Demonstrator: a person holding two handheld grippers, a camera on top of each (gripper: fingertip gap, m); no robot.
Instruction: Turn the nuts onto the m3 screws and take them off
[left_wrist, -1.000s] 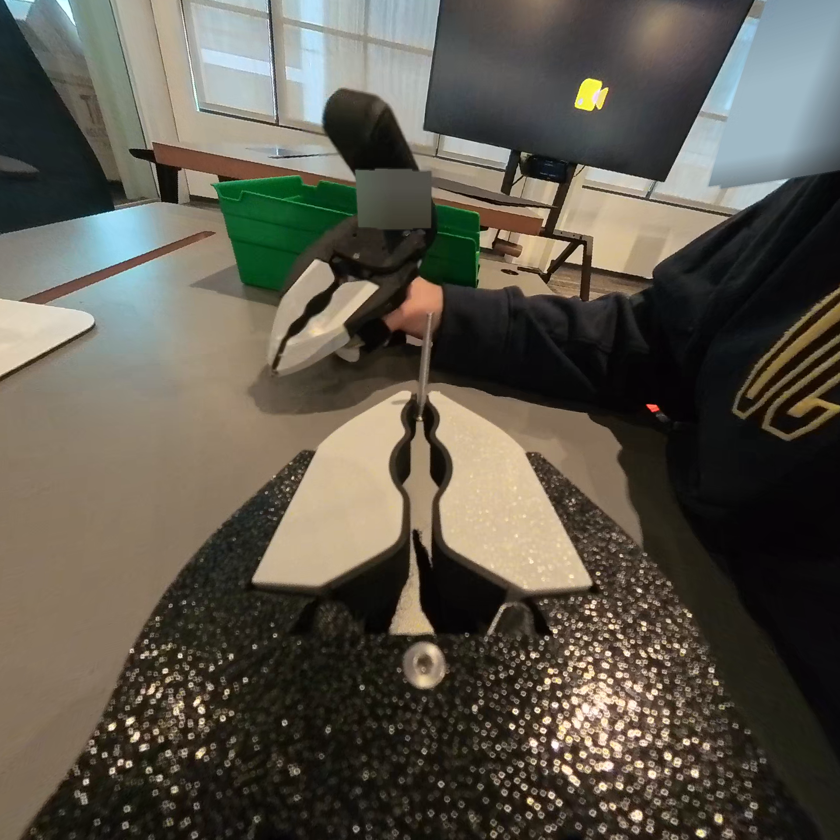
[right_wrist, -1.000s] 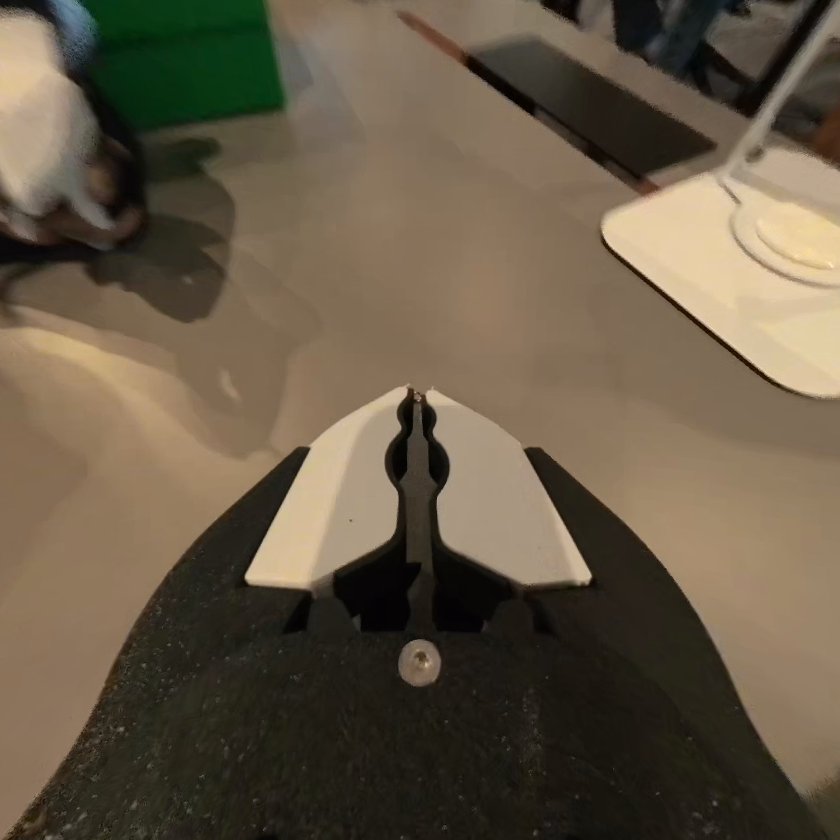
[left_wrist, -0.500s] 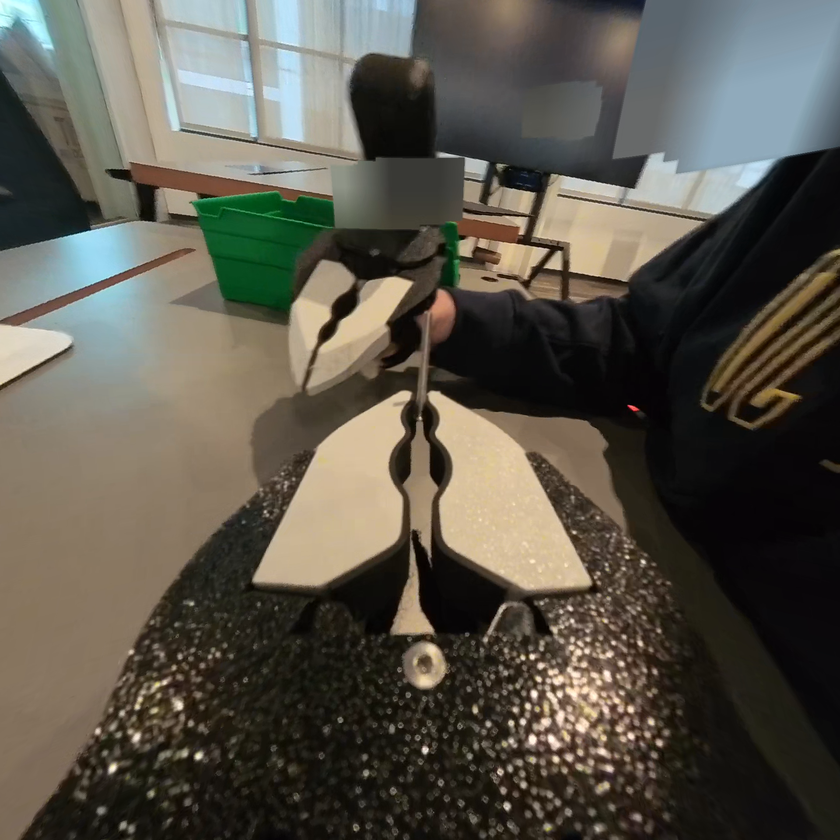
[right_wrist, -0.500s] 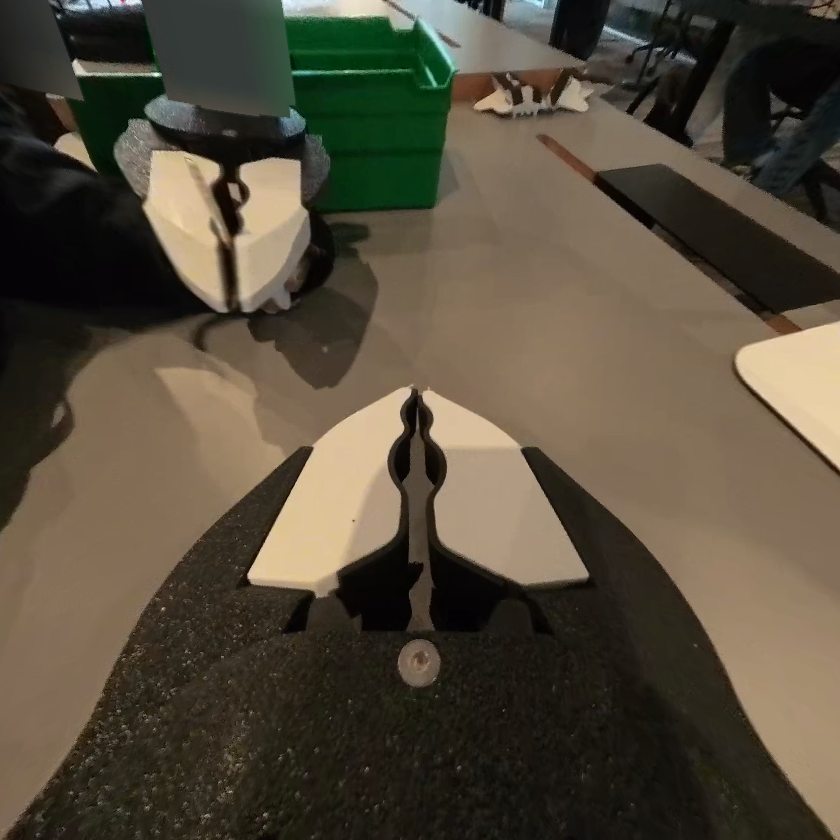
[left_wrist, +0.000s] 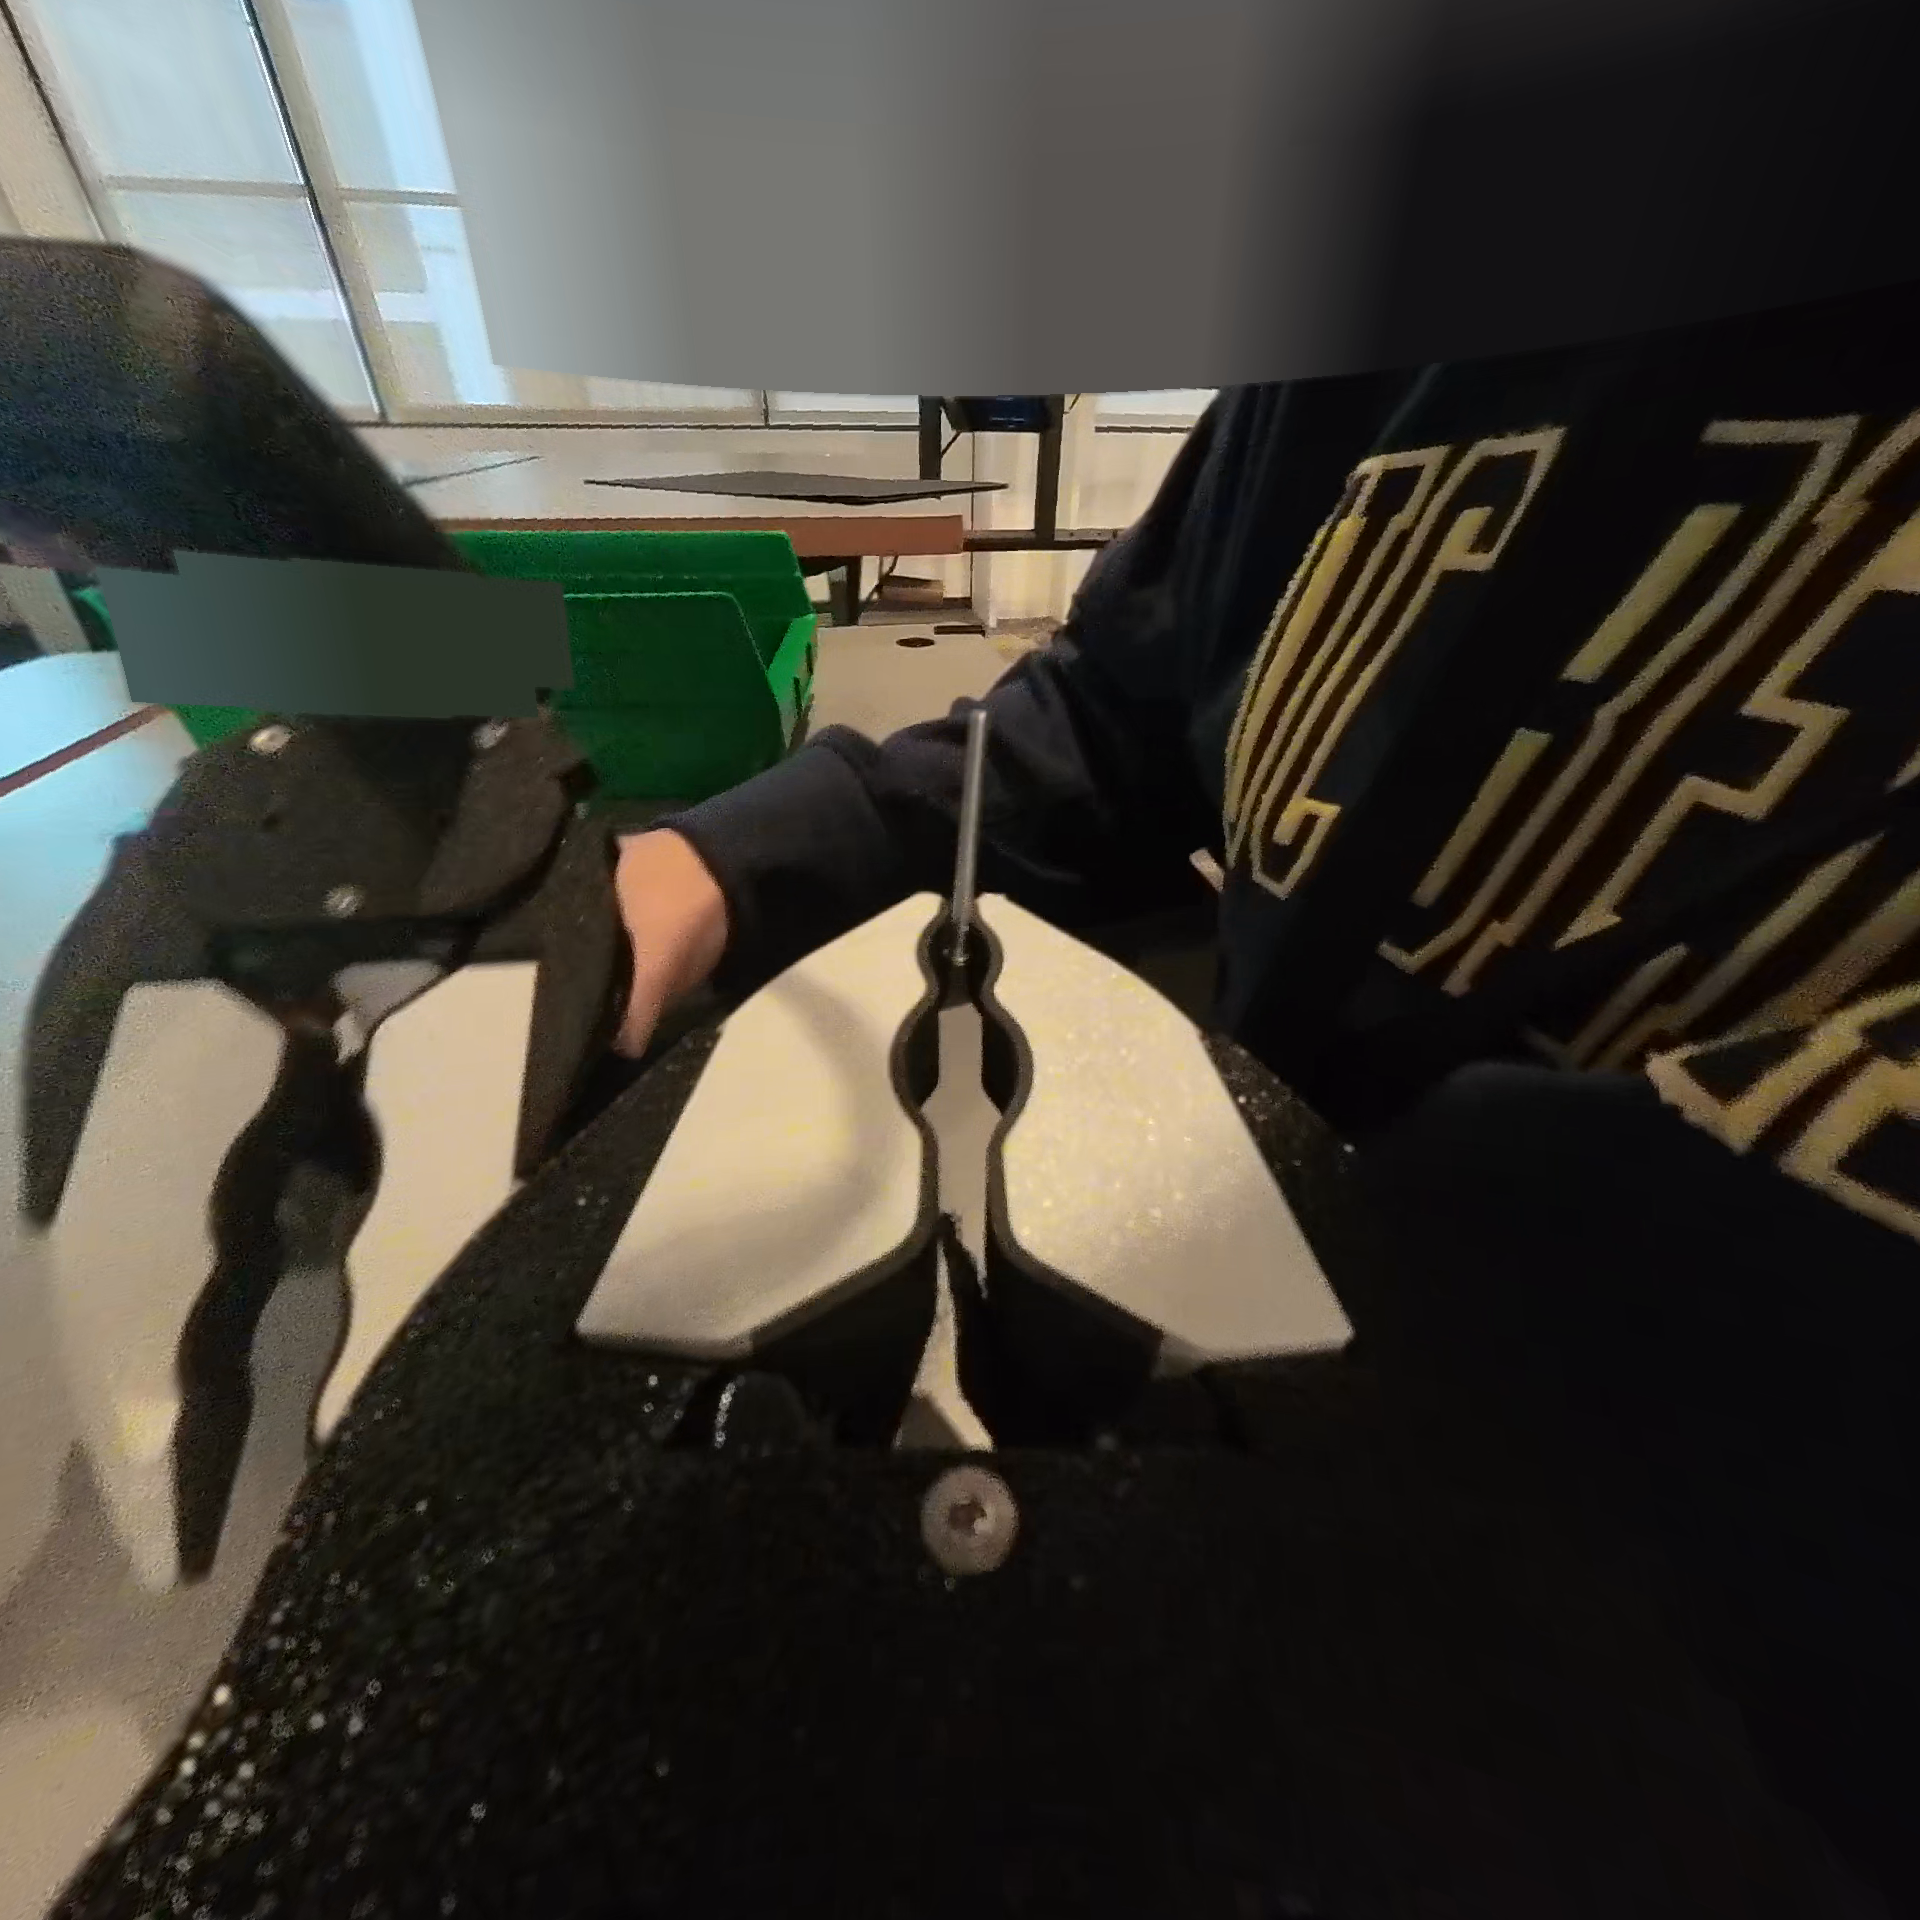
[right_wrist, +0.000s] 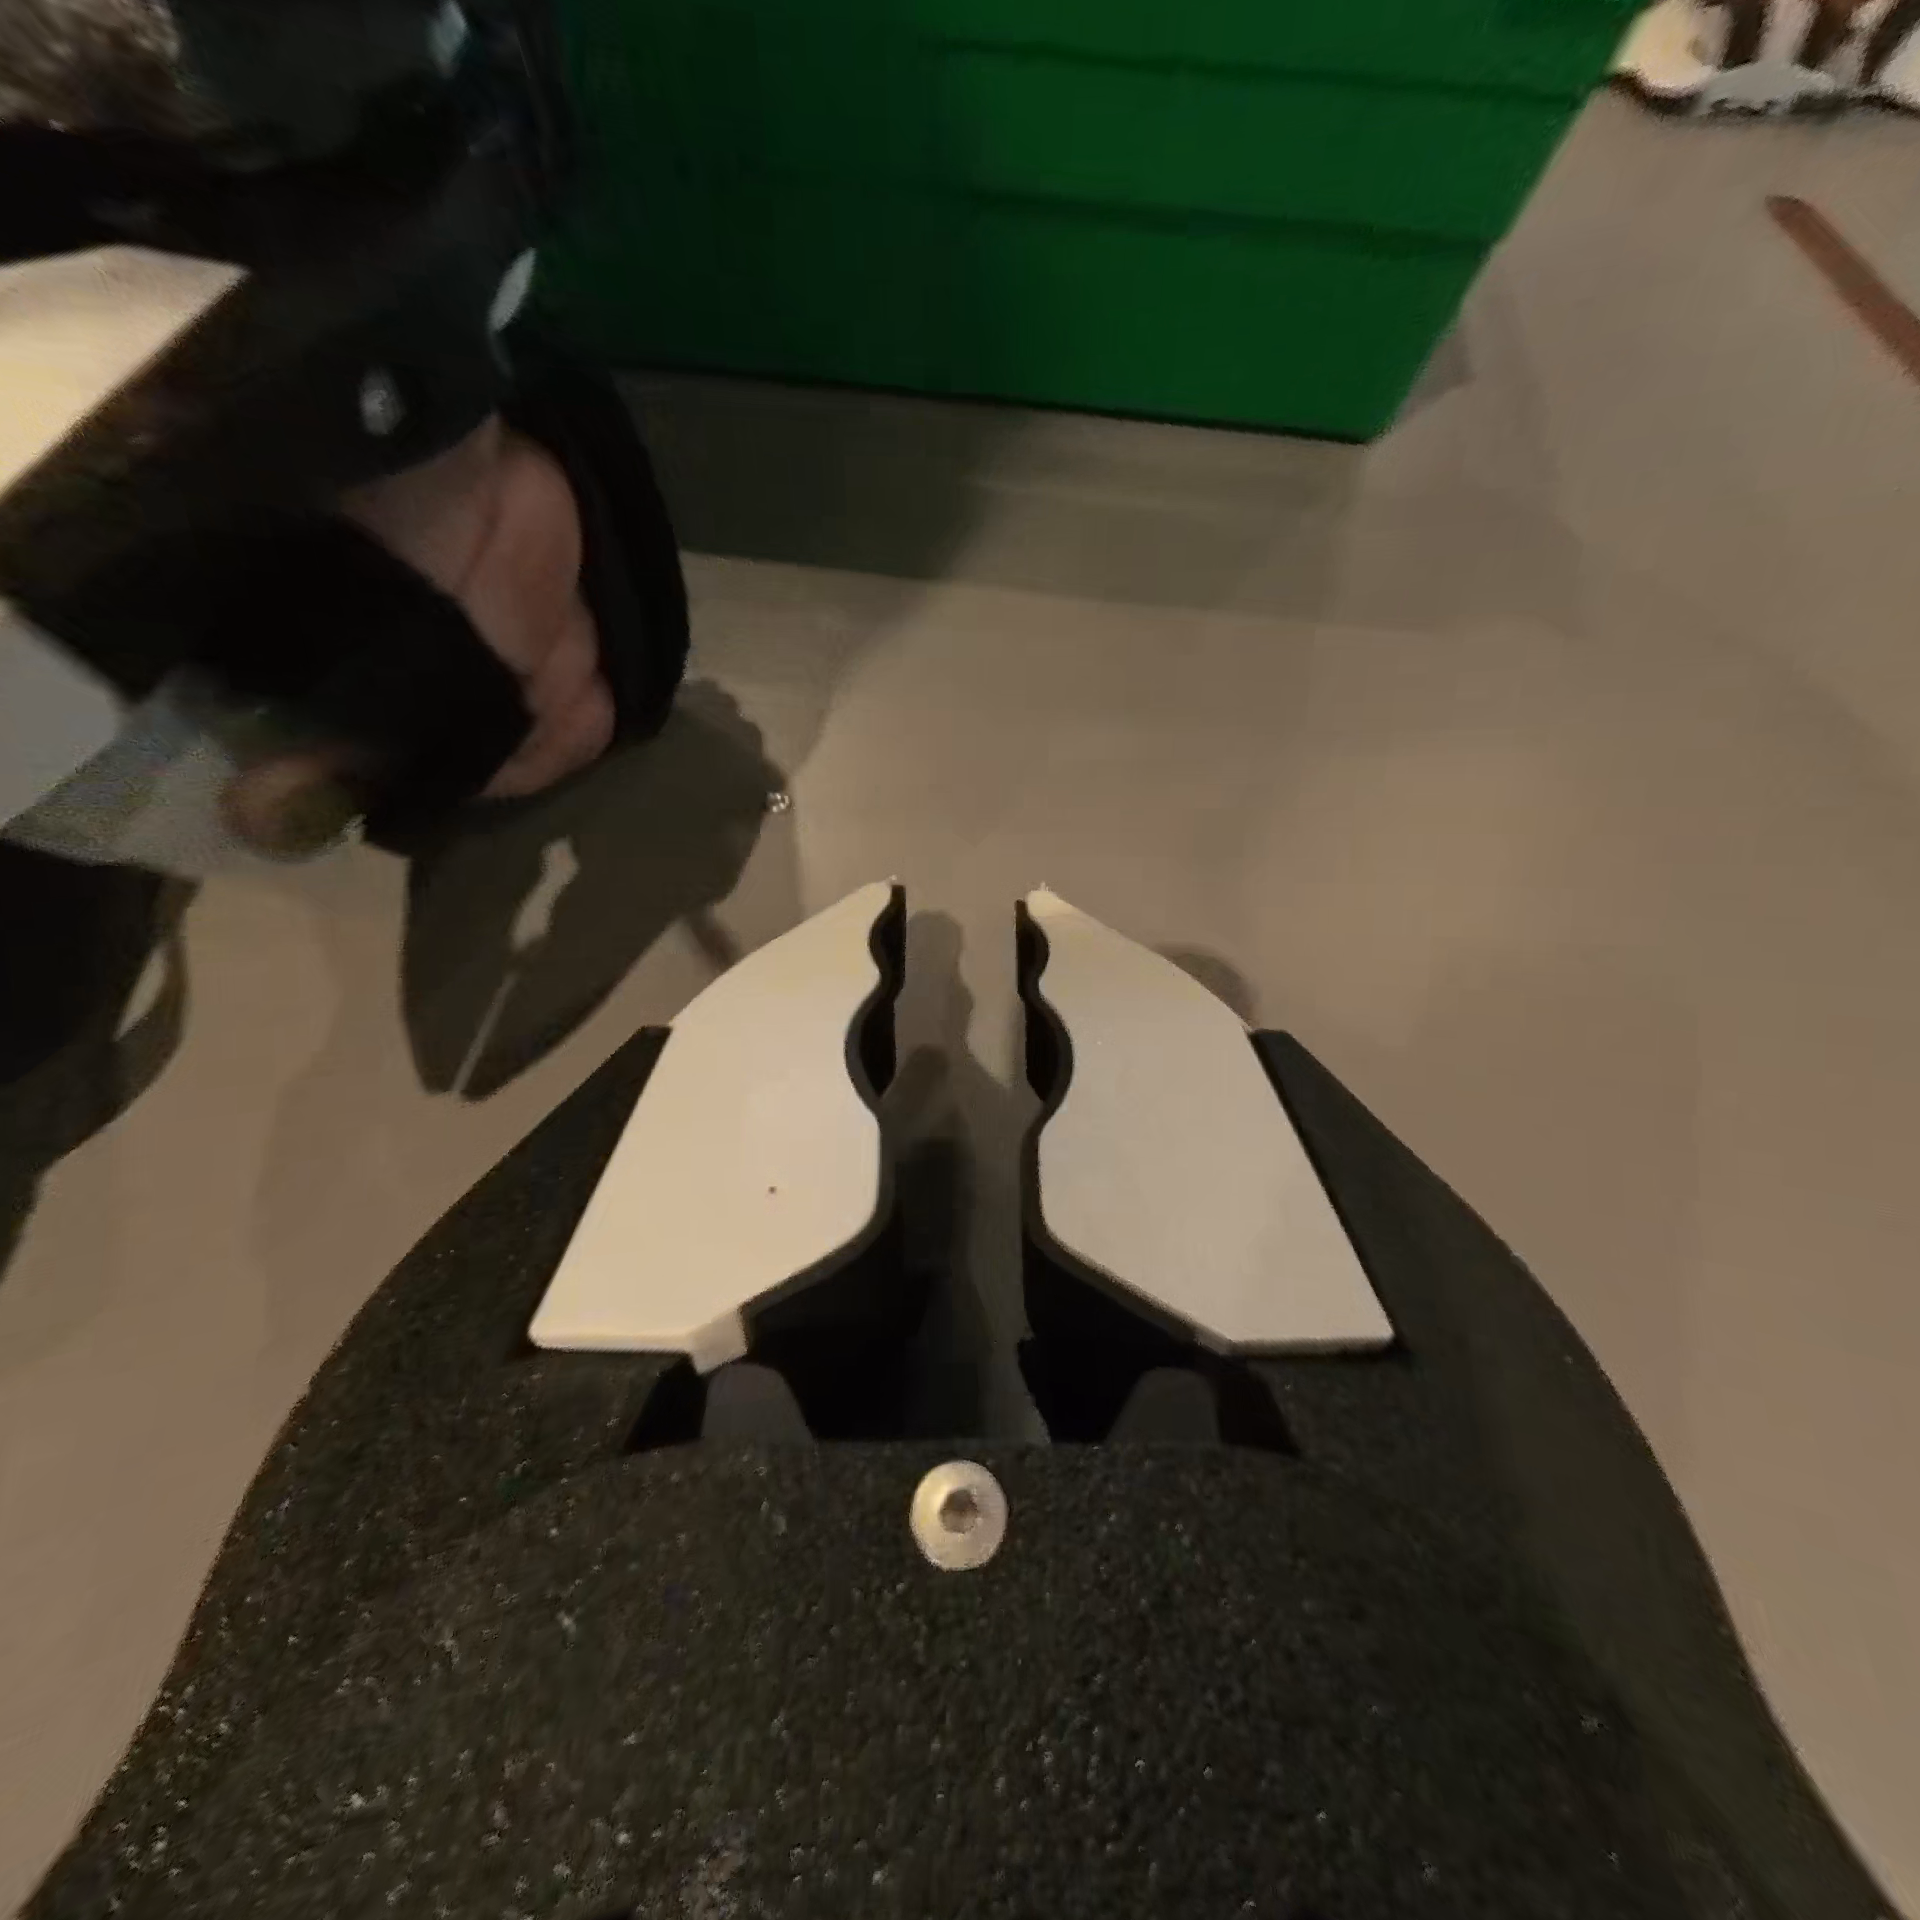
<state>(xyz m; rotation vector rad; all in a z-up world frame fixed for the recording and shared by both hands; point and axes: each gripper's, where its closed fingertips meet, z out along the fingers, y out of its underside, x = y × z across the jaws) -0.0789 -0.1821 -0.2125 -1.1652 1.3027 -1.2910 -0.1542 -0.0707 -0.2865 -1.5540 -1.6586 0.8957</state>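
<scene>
Since half a second back, the right gripper (left_wrist: 208, 1455) has swung in way closer to the left one and its jaws have popped apart, while the left gripper (left_wrist: 961, 914) hasn't let go of anything. From the left wrist camera, its two pale fingers are pinched together on a long thin m3 screw (left_wrist: 971, 821) that sticks straight up from the tips, in front of the person's dark sweatshirt (left_wrist: 1558, 727). A green bin (left_wrist: 675, 675) sits on the grey table behind, and the right gripper fills the left edge, blurry, with the hand (left_wrist: 665, 935) behind it. Over on the right wrist camera, the right gripper (right_wrist: 958, 904) has a clear gap between its fingers, with only bare table (right_wrist: 1351, 779) showing through. One tiny shiny nut (right_wrist: 777, 800) lies on the table just ahead and to the left of the tips, at the edge of the shadow. Left gripper is up top left there, smeared by motion, so can't tell its jaws in that shot.
</scene>
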